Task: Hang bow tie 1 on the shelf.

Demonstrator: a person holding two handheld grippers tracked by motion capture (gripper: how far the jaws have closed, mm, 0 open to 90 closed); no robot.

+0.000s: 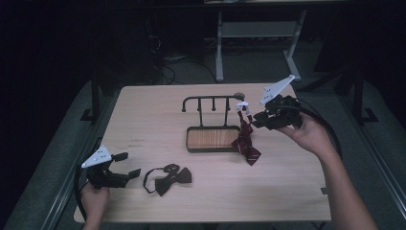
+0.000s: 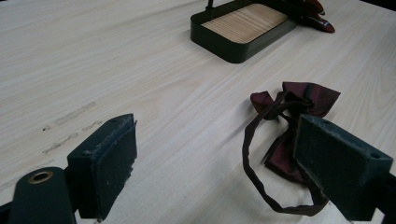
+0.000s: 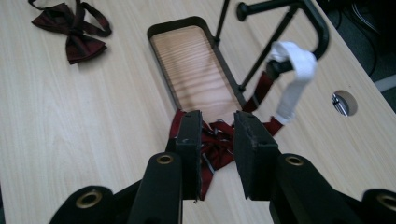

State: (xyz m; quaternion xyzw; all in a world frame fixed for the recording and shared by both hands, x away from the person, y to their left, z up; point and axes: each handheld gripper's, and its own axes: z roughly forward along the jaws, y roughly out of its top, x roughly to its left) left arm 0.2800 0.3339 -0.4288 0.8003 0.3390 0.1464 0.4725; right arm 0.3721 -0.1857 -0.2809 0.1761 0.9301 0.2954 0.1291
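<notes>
Light wood-grain rectangular table (image 1: 143, 115) takes up most of the high view, dark floor around it. Near the table's centre sits a black metal hanger stand (image 1: 210, 100) w/ a curved top rail and short pegs, rising from a black-rimmed tray base with a wooden floor (image 1: 212, 139). A round cable hole (image 3: 344, 102) is cut in the tabletop beyond the stand's end.

Right gripper (image 1: 256, 120) – black, grey three-cornered plate on top – is held in the person's right hand (image 1: 309, 134) just beside the stand's right end. In the right gripper view its jaws stand narrow, w/ the red patterned bow tie (image 3: 217, 144) between them; can't tell if the pads actually pinch it. That tie's white strap (image 3: 294, 79) loops over the rail end, and the tie hangs down to the table beside the tray.

Left gripper (image 1: 129, 165), in the left hand (image 1: 93, 199) at the near-left corner, has its jaws wide apart, gripping nothing. Near its tips lies a dark maroon bow tie w/ a thin looped strap (image 2: 289, 135), flat on the table, well apart from the stand.
</notes>
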